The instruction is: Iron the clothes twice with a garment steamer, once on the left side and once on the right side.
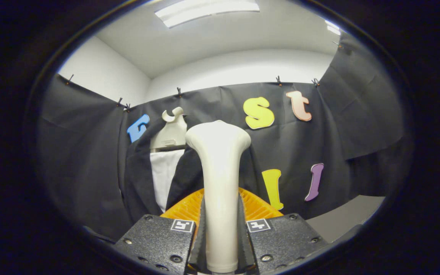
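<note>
A dark garment point(143, 172) hangs against the booth's black cloth wall, beyond the claw and off to its left, draped open over a cream hanger form point(171, 133) with a white shirt panel point(164, 179) showing between its lapels. In front of it, rising upright from the claw, stands the cream garment steamer point(220, 183), its flared head level with the hanger's shoulders and apart from the cloth, just right of the garment's right lapel. Behind the steamer's shaft lies an orange ribbed object point(256, 206), likely a basket or tray, whose bearing surface is hidden. A strip of grey tabletop point(342, 217) shows at the far right, along its edge by the wall. The claw point(220, 236) is closed nearly all the way, both ridged fingers pressing on the steamer's handle from either side, so the tool is firmly held. As for progress, I judge the ironing to be at its start or between passes: the head is not touching the fabric, and nothing on the garment tells whether either side has been steamed. Both strokes, left and right, may remain. The garment's lower half, the steamer's base and any hose or steam face are cut off or turned away, and the steamer hides part of the right lapel.
</note>
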